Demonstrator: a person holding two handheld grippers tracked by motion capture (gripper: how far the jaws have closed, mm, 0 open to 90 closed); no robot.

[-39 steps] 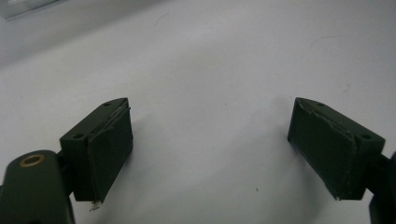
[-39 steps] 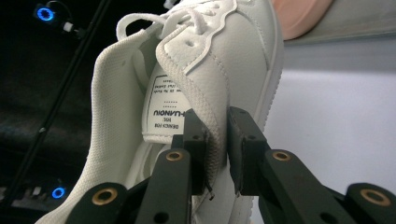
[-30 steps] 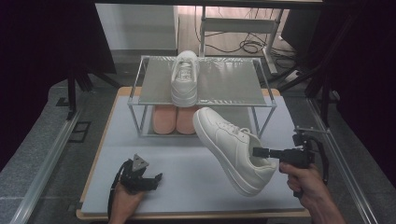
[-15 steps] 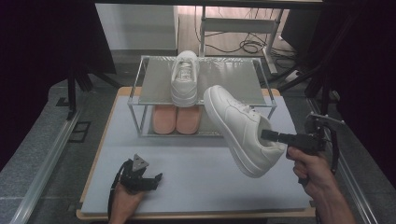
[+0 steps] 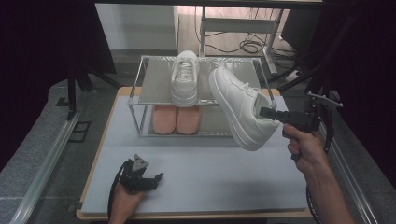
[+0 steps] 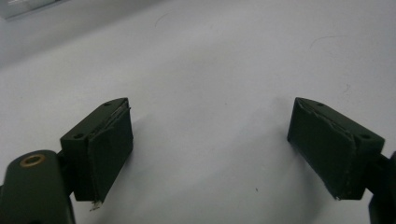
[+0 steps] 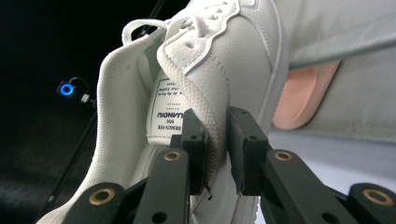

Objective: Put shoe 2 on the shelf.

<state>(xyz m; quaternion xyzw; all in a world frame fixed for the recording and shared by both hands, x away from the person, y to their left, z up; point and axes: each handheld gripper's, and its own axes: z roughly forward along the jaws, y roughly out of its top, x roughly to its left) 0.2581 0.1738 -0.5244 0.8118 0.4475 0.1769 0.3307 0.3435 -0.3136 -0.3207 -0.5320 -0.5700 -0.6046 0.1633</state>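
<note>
The right gripper (image 5: 262, 111) clamps a white sneaker's (image 5: 240, 108) collar, lifting it toward the rack (image 5: 155, 83) at 12 o'clock; the left gripper (image 5: 156, 178) rests open.

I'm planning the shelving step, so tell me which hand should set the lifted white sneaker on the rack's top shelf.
The right. Its gripper already clamps the lifted sneaker by the collar, close to the top shelf beside the other white sneaker. The left gripper lies open and empty on the mat, far off.
</note>
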